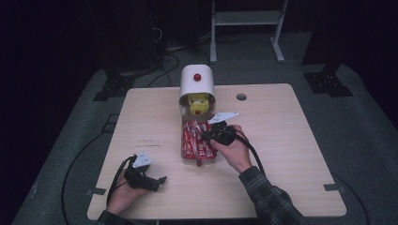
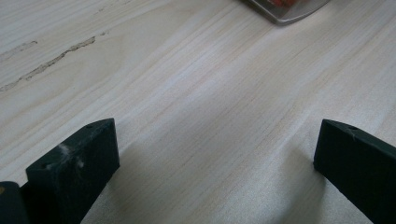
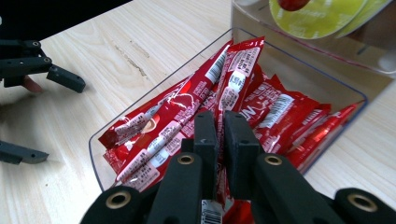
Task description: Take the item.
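A clear tray point(image 1: 183, 123) in the middle of the table holds several red sachets point(image 1: 196, 143). My right gripper point(image 1: 205, 136) reaches into it from the right. In the right gripper view its jaws point(image 3: 220, 122) stand pressed together on a red sachet point(image 3: 239, 70), which sticks up past the jaw tips above the others. My left gripper point(image 1: 158, 182) rests near the front left of the table, open, with bare wood between its jaws point(image 2: 215, 144). It also appears at the left of the right gripper view point(image 3: 46, 116), jaws wide apart.
A white hooded dispenser point(image 1: 197, 79) with a red knob stands behind the tray, with yellow discs point(image 1: 197, 101) at its mouth. A round hole point(image 1: 241, 97) sits in the tabletop at back right. Cables trail from both grippers. A tray corner point(image 2: 285, 14) shows ahead of the left gripper.
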`<state>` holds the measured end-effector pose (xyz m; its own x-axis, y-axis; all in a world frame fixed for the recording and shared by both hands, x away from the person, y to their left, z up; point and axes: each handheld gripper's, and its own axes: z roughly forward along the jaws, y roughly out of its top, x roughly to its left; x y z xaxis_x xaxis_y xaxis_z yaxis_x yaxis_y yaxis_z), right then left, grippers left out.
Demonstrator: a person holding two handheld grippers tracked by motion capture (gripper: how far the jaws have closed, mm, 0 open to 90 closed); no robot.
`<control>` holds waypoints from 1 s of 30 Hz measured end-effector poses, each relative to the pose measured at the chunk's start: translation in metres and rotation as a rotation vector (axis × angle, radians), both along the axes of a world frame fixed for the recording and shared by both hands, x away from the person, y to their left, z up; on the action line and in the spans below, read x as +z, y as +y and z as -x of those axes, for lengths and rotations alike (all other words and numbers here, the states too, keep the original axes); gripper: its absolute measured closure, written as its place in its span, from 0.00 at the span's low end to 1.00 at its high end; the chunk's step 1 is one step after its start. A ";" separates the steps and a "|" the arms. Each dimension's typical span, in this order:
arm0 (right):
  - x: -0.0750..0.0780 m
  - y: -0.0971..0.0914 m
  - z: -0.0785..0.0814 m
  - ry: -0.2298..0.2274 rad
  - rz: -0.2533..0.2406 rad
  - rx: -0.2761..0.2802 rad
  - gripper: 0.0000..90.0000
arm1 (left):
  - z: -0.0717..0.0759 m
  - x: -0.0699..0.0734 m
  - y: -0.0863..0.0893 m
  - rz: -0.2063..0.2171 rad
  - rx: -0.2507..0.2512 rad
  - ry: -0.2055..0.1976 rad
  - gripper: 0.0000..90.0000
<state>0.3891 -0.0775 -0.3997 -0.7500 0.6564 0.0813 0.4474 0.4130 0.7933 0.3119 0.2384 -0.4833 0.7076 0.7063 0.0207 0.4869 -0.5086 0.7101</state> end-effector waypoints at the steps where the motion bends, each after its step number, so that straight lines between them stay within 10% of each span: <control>1: 0.002 -0.004 0.001 0.000 0.002 0.001 0.93 | 0.000 0.000 0.000 0.000 0.000 -0.001 0.00; 30: 0.013 -0.061 0.008 -0.010 -0.008 -0.074 0.93 | 0.000 0.000 0.000 0.005 0.002 -0.002 0.00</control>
